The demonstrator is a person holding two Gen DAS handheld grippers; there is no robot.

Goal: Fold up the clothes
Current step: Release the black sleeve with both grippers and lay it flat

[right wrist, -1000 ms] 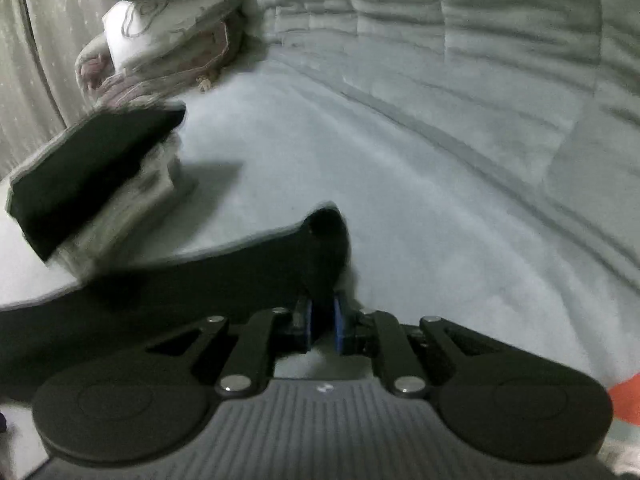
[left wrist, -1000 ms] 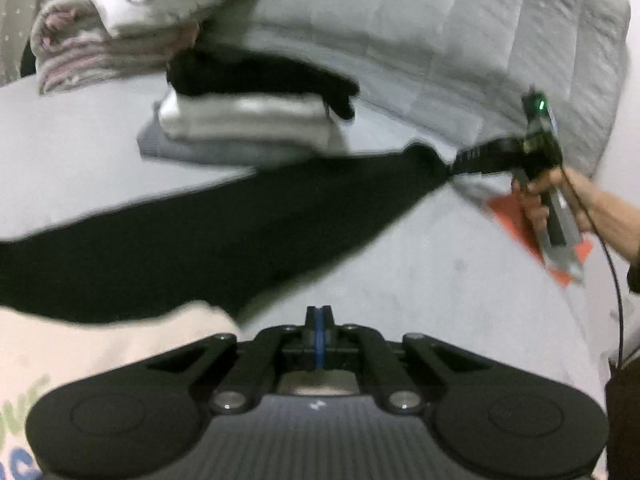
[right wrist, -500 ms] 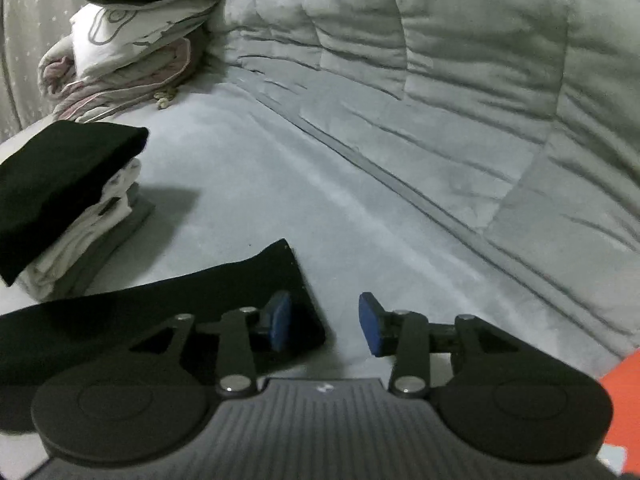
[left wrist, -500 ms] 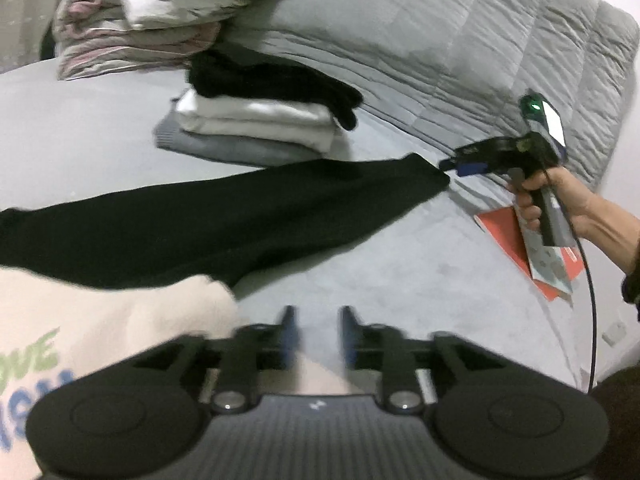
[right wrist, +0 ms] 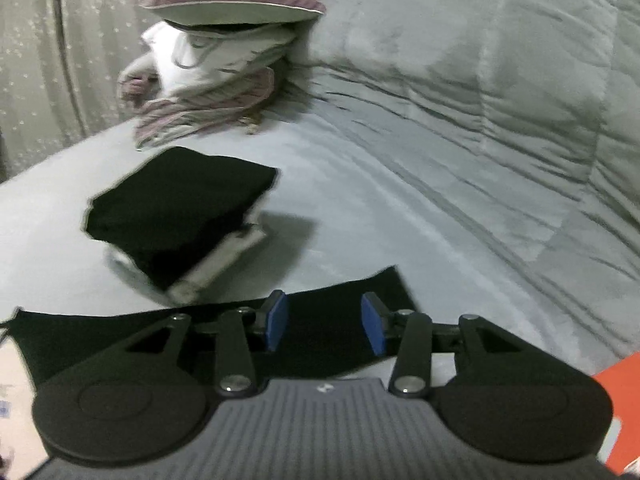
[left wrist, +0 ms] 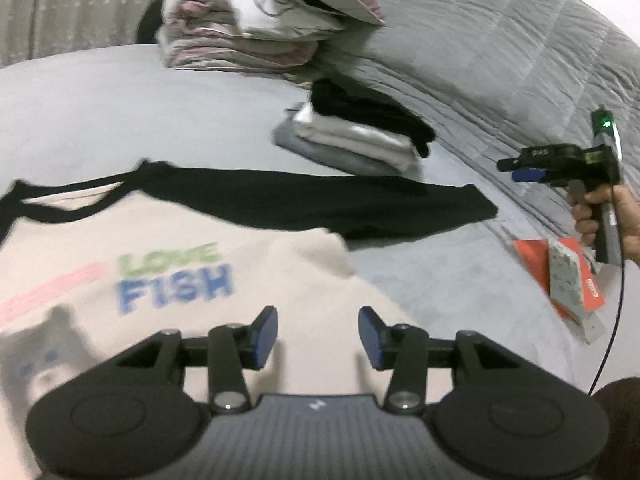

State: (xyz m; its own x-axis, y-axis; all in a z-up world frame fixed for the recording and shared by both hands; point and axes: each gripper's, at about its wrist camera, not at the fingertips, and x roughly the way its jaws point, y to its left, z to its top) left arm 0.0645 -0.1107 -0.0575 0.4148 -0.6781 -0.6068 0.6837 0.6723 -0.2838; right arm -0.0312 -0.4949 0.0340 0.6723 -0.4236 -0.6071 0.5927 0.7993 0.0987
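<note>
Reading "LOVE FISH", the cream shirt lies beneath both just-opened, empty tools.

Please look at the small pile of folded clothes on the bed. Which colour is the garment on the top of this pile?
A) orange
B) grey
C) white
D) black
D: in the left wrist view the pile of folded clothes shows a black garment on top, with white layers below it and a grey piece at the bottom; the right wrist view also shows the black top.
</note>
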